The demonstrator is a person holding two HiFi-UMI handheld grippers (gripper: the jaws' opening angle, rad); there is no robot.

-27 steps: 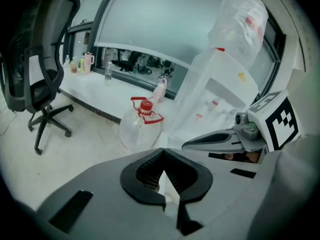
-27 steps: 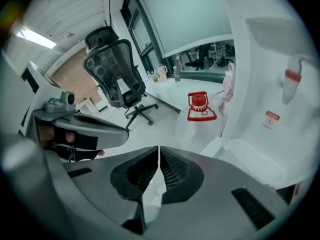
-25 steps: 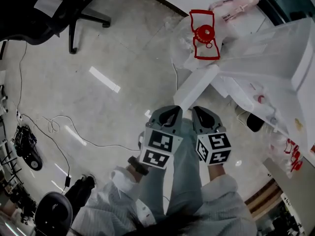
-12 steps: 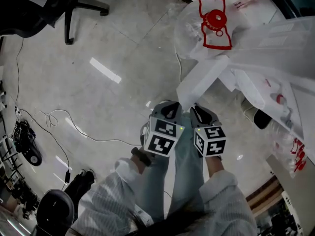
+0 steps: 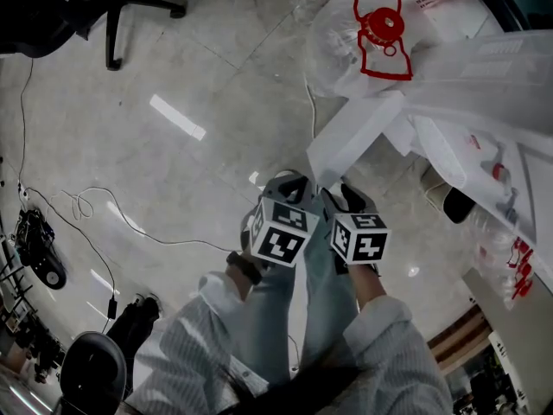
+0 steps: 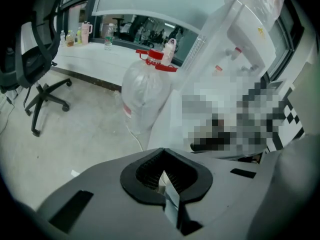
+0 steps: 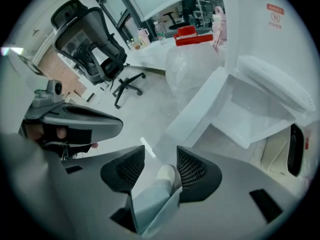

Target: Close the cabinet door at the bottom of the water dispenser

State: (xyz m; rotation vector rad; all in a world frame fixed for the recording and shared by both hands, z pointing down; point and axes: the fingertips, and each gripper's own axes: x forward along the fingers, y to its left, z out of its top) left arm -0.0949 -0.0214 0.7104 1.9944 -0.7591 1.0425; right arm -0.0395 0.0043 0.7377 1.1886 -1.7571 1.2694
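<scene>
The white cabinet door stands swung open at the foot of the plastic-wrapped water dispenser. In the right gripper view the door shows edge-on beside the open white compartment. Both grippers hang side by side just short of the door's near end, pointing steeply down, touching nothing. My left gripper is shut, pads meeting at the tips with nothing held. The jaws of my right gripper have just been opening; they stand apart, only a trouser leg and shoe behind the gap.
A large water bottle with a red cap sits in a plastic bag next to the dispenser. An office chair stands across the floor. Cables trail on the floor at the left. A desk runs along the far wall.
Both grippers have sunk lower and tipped further down, nearing the door's near end. The right gripper's cube has rolled, and its jaws have gone from shut to open.
</scene>
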